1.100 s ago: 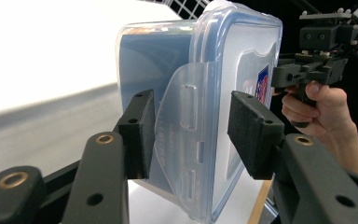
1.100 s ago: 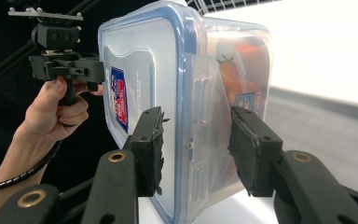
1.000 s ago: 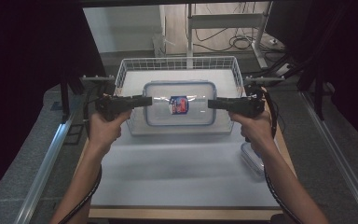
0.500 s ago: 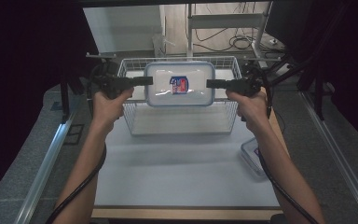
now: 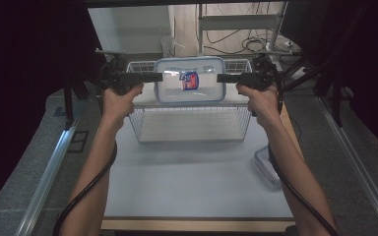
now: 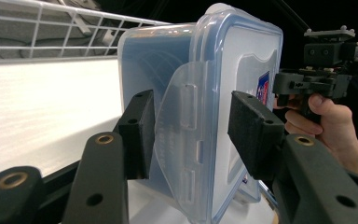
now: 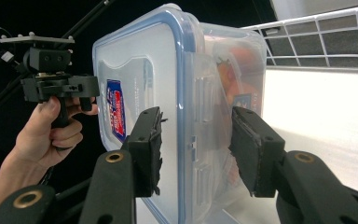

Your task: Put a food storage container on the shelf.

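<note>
A clear plastic food container (image 5: 189, 81) with a blue-rimmed lid and a red-and-blue label hangs in the air over the back of a white wire basket (image 5: 192, 124). My left gripper (image 5: 158, 77) is shut on its left end and my right gripper (image 5: 220, 77) on its right end. In the left gripper view the black pads (image 6: 140, 133) straddle the container's (image 6: 168, 79) side latch; the right gripper (image 6: 312, 79) shows beyond. In the right gripper view the jaws of my right gripper (image 7: 196, 149) clamp the other latch of the container (image 7: 140, 70), with the left gripper (image 7: 56, 86) behind it.
The basket stands at the back of a white tabletop (image 5: 192, 182). Another clear container (image 5: 267, 164) lies at the table's right edge beside the right forearm. Dark frames and cables surround the table.
Both grippers have carried the container up and away from the person, from low over the basket to higher above its back part. Grip on both ends is unchanged.
</note>
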A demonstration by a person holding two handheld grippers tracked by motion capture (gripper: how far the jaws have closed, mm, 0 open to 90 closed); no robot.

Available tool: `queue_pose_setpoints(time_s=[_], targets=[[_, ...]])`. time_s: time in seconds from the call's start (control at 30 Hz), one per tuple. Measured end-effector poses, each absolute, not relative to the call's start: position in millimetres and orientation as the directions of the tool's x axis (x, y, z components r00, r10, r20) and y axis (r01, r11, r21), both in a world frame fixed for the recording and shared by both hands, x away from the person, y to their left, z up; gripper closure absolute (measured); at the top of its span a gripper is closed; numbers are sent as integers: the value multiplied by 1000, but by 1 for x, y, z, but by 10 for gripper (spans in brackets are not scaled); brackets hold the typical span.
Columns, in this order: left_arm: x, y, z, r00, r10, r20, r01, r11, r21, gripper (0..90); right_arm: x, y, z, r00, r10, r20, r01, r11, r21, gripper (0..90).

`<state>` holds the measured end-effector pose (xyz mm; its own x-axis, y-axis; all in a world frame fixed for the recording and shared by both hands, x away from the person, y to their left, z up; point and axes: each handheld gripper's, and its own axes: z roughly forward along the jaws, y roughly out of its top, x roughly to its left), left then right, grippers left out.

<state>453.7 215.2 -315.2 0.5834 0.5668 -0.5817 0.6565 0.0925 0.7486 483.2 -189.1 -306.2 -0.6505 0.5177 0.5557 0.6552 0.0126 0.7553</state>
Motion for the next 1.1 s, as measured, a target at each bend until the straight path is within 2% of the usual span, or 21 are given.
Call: queue_pose_setpoints(time_s=[0.27,0.63,0.73,0.77,0.93,1.1], targets=[[456,207,-314,559,629,-541,633,97,768,482,489,-186,-309,-644,524,557,657,6,754,528],[471,209,-325,520,611,-597,651,170,740,461,502,-180,-312,-618,563,549,645,-36,763,476],[470,208,-324,517,658,-547,619,154,770,432,502,-178,-311,-630,592,502,612,-20,791,471],[469,209,-324,520,663,-539,608,156,779,397,501,-177,-310,-637,610,471,592,-5,806,452],[459,208,-318,522,715,-464,551,133,824,378,499,-177,-309,-649,632,423,554,12,833,445],[443,207,-316,557,729,-398,505,83,859,358,491,-181,-307,-676,626,390,513,18,858,464]])
